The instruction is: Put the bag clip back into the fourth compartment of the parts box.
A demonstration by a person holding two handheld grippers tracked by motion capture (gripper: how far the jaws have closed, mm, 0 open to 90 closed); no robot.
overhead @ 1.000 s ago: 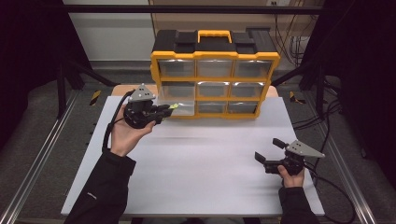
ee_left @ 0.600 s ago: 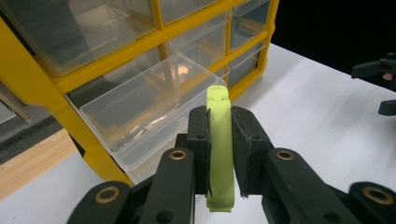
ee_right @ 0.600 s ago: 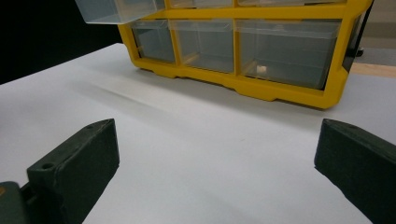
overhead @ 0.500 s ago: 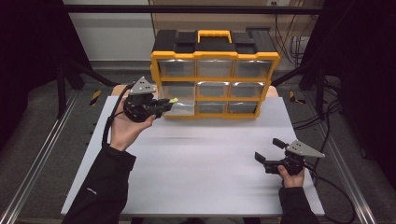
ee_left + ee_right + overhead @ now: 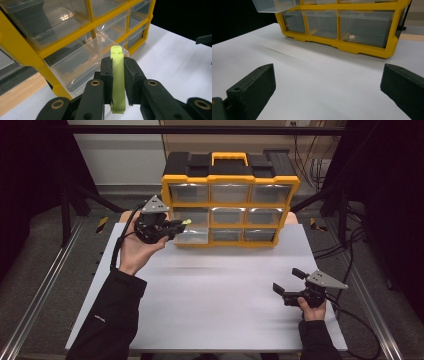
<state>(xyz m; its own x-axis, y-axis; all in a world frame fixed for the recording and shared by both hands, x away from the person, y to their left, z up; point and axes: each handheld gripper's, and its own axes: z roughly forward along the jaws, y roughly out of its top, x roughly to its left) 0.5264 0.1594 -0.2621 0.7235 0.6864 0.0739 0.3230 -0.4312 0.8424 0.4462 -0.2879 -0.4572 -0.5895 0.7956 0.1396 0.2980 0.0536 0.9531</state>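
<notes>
Spanning most of the high view, we see the white table (image 5: 210,305), and at its far edge stands the yellow organiser cabinet (image 5: 230,202) with its three rows of clear drawers. One clear drawer (image 5: 82,60), in the middle row at the cabinet's left column, is pulled out and open at the top. We judge that the cabinet is stiff and fairly heavy, while the drawer is thin-walled, light and likely to slide or tip if nudged.

Next in size come the two hands. The left gripper (image 5: 117,75) hangs just in front of the open drawer, slightly above its rim, and its pads are clenched on the flat sides of a lime-green strip (image 5: 117,82). The strip stands between the pads, its rounded tip projecting forward towards the drawer. The right gripper (image 5: 290,281) rests low over the near right part of the table, well apart from the cabinet; in the right gripper view its jaws stand wide with nothing between them.

Smallest is the strip itself. We judge it to be light, smooth plastic or rubber, possibly a little flexible, so a firm hold on its broad faces near mid-length, as now, should keep it from swivelling. Pinching its narrow edges would invite slipping. We take placing it into the open drawer to be the step in hand.
</notes>
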